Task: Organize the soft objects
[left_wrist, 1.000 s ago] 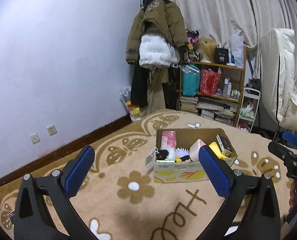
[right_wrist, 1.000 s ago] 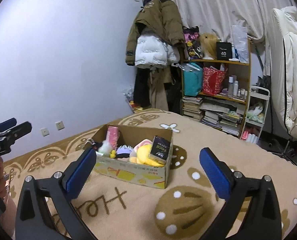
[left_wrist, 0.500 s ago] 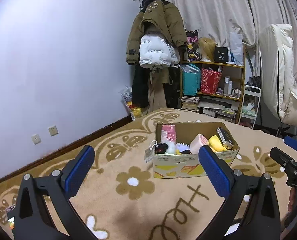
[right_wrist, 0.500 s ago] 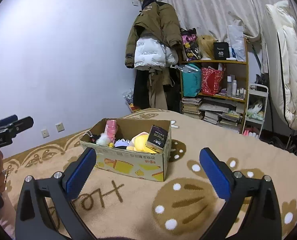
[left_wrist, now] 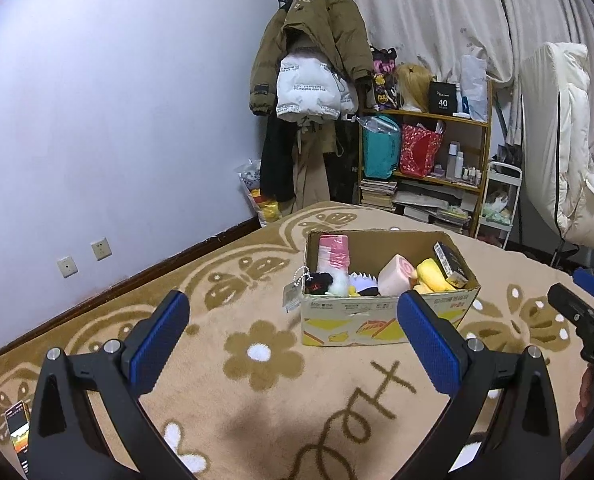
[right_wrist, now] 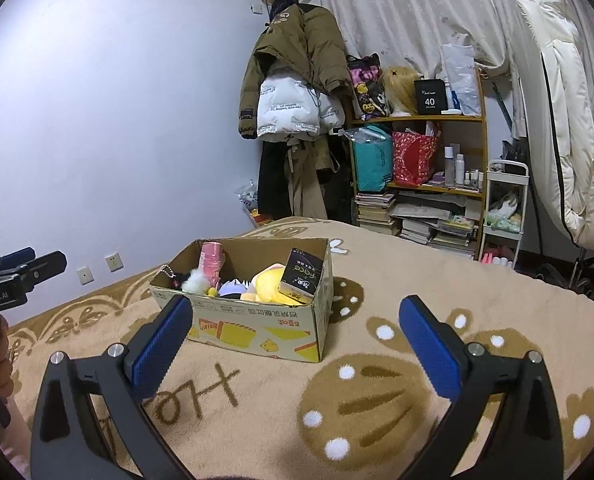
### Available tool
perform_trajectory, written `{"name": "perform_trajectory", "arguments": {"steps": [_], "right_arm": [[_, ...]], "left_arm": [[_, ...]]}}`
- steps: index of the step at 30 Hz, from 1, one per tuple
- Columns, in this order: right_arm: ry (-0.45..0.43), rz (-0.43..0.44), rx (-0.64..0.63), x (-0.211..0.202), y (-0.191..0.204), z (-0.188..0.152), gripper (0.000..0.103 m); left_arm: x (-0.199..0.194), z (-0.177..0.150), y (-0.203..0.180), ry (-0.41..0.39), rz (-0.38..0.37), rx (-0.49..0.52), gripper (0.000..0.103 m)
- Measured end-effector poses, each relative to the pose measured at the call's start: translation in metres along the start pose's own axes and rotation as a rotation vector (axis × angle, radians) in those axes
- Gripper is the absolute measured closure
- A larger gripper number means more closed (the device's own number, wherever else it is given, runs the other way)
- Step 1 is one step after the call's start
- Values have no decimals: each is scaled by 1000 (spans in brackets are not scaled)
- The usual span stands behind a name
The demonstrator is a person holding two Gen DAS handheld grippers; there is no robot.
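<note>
A cardboard box stands on the tan patterned blanket. Inside it lie a pink roll, a pink cushion, a yellow plush, a black and white fluffy keychain toy and a dark "Face" carton. My left gripper is open and empty, held short of the box. My right gripper is open and empty too, with the box between and beyond its blue pads.
The blanket covers a bed by a lilac wall. Behind it hang coats, beside a wooden shelf of bags and books. A white quilt hangs at right. A phone lies at the left.
Both grippers have tilted up a little and drawn back, so the box sits lower and smaller in each view. Both stay open and empty.
</note>
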State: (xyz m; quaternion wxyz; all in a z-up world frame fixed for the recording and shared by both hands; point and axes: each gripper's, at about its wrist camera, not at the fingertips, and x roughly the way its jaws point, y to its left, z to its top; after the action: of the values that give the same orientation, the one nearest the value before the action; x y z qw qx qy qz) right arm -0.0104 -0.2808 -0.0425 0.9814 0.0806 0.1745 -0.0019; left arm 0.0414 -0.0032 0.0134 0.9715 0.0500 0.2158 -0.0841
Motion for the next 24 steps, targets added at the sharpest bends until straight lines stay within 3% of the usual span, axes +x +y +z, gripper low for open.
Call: {"name": "perform_trajectory", "arguments": {"steps": [24], "right_arm": [[3,-6,5,1,-1,-1,0]], "left_arm": [[3,-2,-7,16,2,38,0]]}}
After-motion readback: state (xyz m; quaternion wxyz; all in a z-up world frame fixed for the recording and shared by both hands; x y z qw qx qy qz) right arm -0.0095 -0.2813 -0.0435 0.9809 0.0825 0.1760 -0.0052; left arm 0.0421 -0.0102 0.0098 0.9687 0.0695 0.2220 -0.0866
